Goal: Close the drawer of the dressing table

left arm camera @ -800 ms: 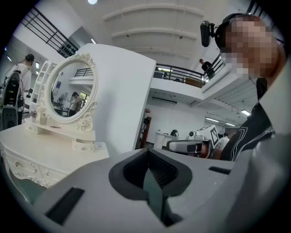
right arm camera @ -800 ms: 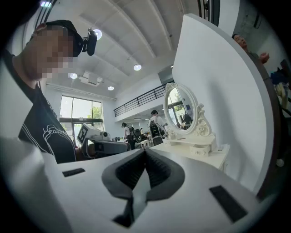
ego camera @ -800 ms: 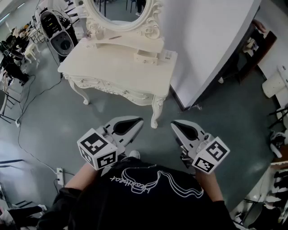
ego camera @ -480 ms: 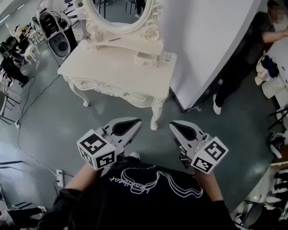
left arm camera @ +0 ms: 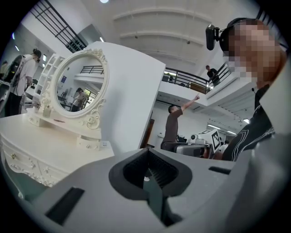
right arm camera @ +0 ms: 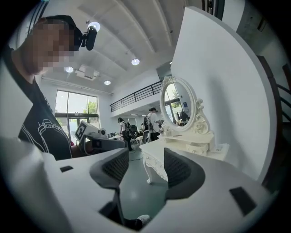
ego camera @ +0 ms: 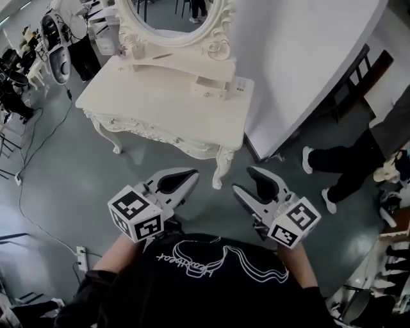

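The cream dressing table (ego camera: 160, 96) with its oval mirror (ego camera: 170, 13) stands ahead of me against a white partition. A small drawer (ego camera: 211, 88) in the shelf under the mirror sticks out a little. Both grippers hang in the air near my chest, well short of the table. My left gripper (ego camera: 192, 174) is shut and holds nothing; its view shows the table (left arm camera: 41, 152) at the left and the drawer (left arm camera: 88, 143). My right gripper (ego camera: 243, 179) is open and holds nothing; between its jaws (right arm camera: 145, 159) I see the table leg (right arm camera: 148, 170) and grey floor.
A white partition wall (ego camera: 301, 57) rises right of the table. A person's legs (ego camera: 343, 166) cross the floor at the right. Cables (ego camera: 38, 147) and a power strip (ego camera: 80, 253) lie on the left floor, with equipment (ego camera: 54, 35) and people beyond.
The right gripper's jaws have spread apart from shut. The person at the right has walked nearer along the partition. The left gripper has kept still.
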